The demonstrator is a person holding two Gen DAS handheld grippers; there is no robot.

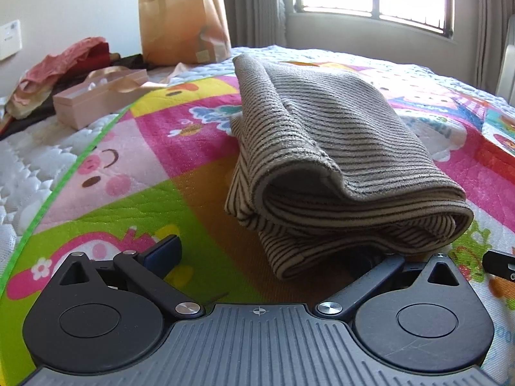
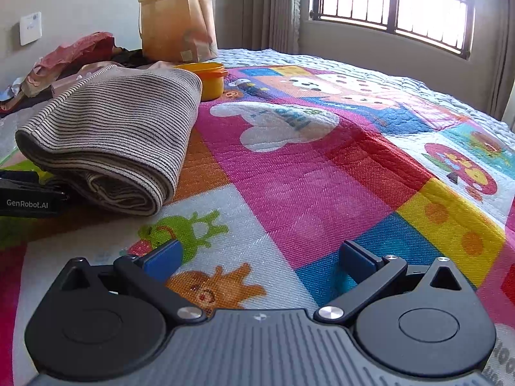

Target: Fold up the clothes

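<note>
Striped garment [image 1: 322,148]: beige-grey knit, thin dark stripes. Folded into a thick, loosely rolled bundle, layered open edges facing the cameras, top layer bulging. Lies flat on the colourful cartoon quilt [image 2: 322,177], partly over its orange patch.

In the left wrist view the sweater [image 1: 322,148] covers the left gripper's [image 1: 280,257] right fingertip, so only the left blue pad [image 1: 164,254] shows and whether that jaw touches cloth cannot be told. The right gripper [image 1: 500,265] is cut off by the right edge there. In the right wrist view the sweater [image 2: 112,141] hides most of the yellow tub [image 2: 209,78] and the pink box [image 2: 66,82]. The left gripper [image 2: 29,193] is cut by the left edge. The window [image 2: 392,3] is blown out white.
</note>
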